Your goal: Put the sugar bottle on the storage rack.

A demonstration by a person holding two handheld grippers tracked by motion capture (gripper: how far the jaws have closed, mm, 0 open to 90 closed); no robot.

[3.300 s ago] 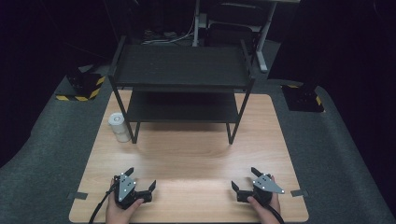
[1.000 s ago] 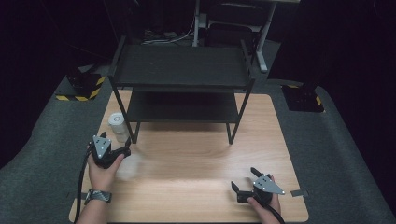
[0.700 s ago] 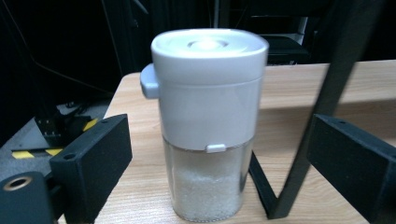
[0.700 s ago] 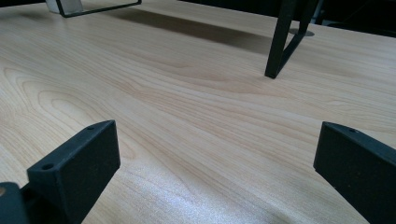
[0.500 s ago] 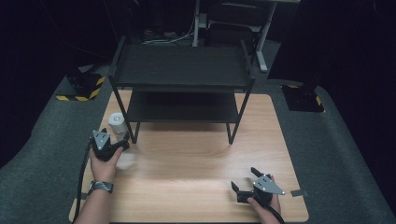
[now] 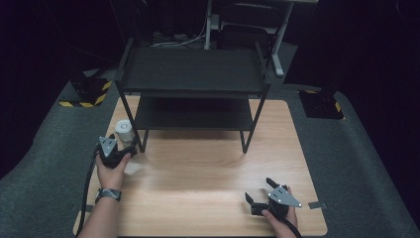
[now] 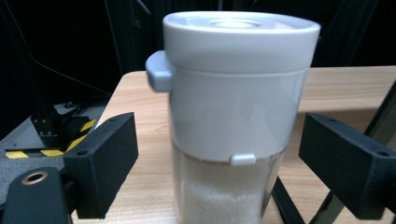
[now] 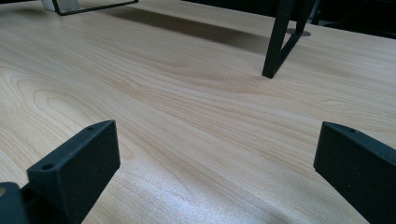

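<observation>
The left hand-held gripper (image 6: 120,151) sits at the left side of the wooden surface (image 6: 208,168), pointed toward a clear jar with a grey lid (image 6: 122,130) that stands just ahead of it, beside the front left leg of the black two-tier shelf rack (image 6: 193,74). In the left gripper view the jar (image 7: 236,116) rises upright between the two black jaws, which stand spread wide; a gap of bare wood shows on either side, so neither jaw touches it. The jar's lid is a grey cap with a small tab on its side, and white grains fill the lower part of the clear body. The person's left hand (image 6: 113,168) grips the tool from behind, with a watch on the wrist.

The right hand-held gripper (image 6: 258,192) rests low at the near right part of the surface, well apart from the jar and the rack, held by the right hand (image 6: 280,213). Its jaws are spread wide too; in the right gripper view nothing but bare wood grain (image 8: 187,116) lies between them, and farther ahead stands one black rack leg (image 8: 280,42).
</observation>
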